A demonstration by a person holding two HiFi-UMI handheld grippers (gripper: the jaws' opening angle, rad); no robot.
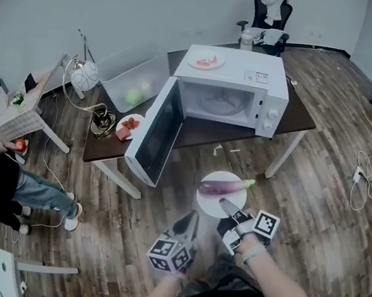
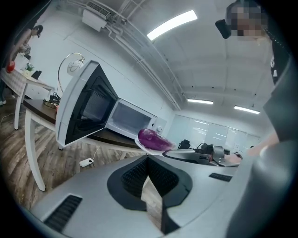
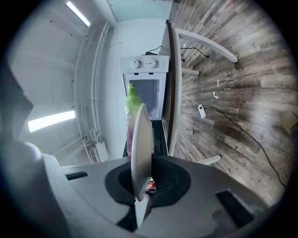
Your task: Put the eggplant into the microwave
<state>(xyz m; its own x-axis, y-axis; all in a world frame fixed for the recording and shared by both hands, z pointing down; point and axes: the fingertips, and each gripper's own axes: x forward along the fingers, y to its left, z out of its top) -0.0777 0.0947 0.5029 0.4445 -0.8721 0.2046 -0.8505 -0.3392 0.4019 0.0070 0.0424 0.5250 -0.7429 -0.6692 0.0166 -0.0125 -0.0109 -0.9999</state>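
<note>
Room: wood-plank floor point(image 1: 322, 165) lay under a dark brown table point(image 1: 298, 114), with black office chairs point(image 1: 272, 15) by the far wall.
Microwave: the white box-shaped microwave point(image 1: 232, 82) stood on that table. Its dark-glass door point(image 1: 157, 130) was swung wide open to the person's left, and the cavity looked bare.
Eggplant: the long purple eggplant with a green stem point(image 1: 225, 185) lay across a round white plate point(image 1: 211, 202). The plate was held in the air in front of the table, short of the cavity mouth, so the eggplant was not yet inside.
Right gripper: the right gripper point(image 1: 229, 210) was clenched on the plate's near rim, which was pinched between its jaws. It did not touch the eggplant itself.
Left gripper: the left gripper point(image 1: 189, 222) hung near the plate, jaws closed together on nothing.
Stage: judged to be the carry toward the oven, with the slide inside not yet done.
Risk, roll-off: the eggplant sat loose on a smooth plate gripped at one edge only. Any sag or tilt of the far side would probably roll it off onto the floor.
Risk, grip: one thin pinch bore the whole load, so the plate might pivot or slip.
Risk, collision: the open door stood to the left of the path, and the table edge and cavity sill lay ahead. Clipping any of them with the plate's far rim could jolt the eggplant off.
</note>
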